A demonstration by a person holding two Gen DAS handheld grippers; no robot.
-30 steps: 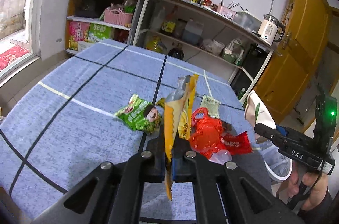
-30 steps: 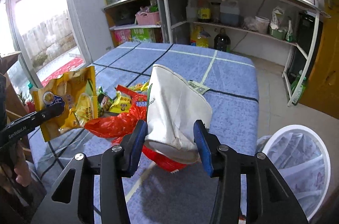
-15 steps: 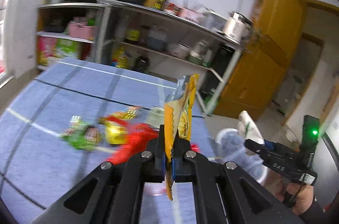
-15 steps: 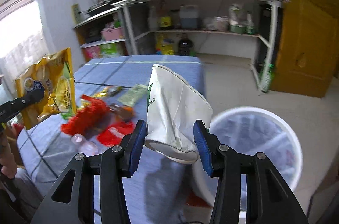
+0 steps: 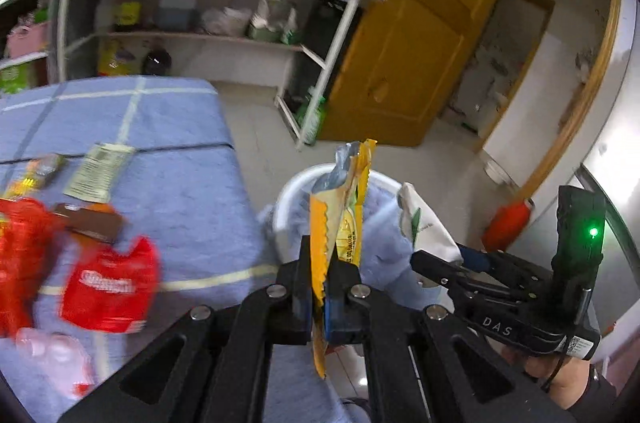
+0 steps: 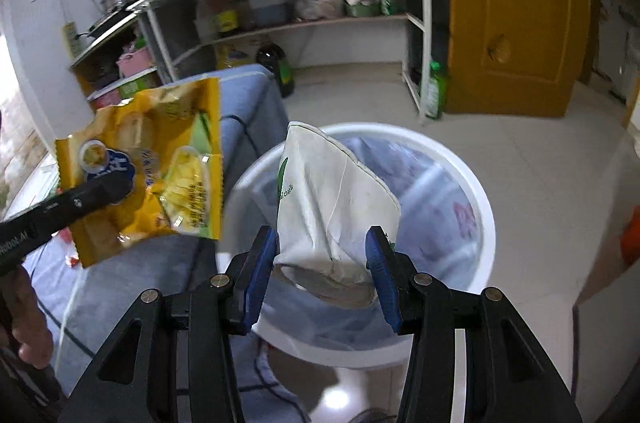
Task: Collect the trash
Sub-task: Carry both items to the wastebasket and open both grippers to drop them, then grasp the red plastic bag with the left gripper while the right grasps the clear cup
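My left gripper (image 5: 319,287) is shut on a yellow snack bag (image 5: 344,207) and holds it upright at the near rim of the white trash bin (image 5: 292,191). The bag also shows in the right wrist view (image 6: 148,171), left of the bin. My right gripper (image 6: 322,263) is shut on a crumpled white paper cup (image 6: 328,195) and holds it over the open bin (image 6: 476,191), which is lined with a bluish plastic bag. In the left wrist view the cup (image 5: 424,223) and right gripper (image 5: 444,267) are to the right of the snack bag.
The blue-clothed table (image 5: 180,183) holds several wrappers: a red packet (image 5: 108,287), a brown bar wrapper (image 5: 92,223), a pale label (image 5: 98,171), clear plastic (image 5: 52,347). A shelf rack (image 6: 300,3) stands behind, a yellow door (image 6: 516,7) to the right, tiled floor around the bin.
Both grippers have swung right from over the table to the trash bin, each still holding its item. The cup is now over the bin opening and the snack bag is at its rim.
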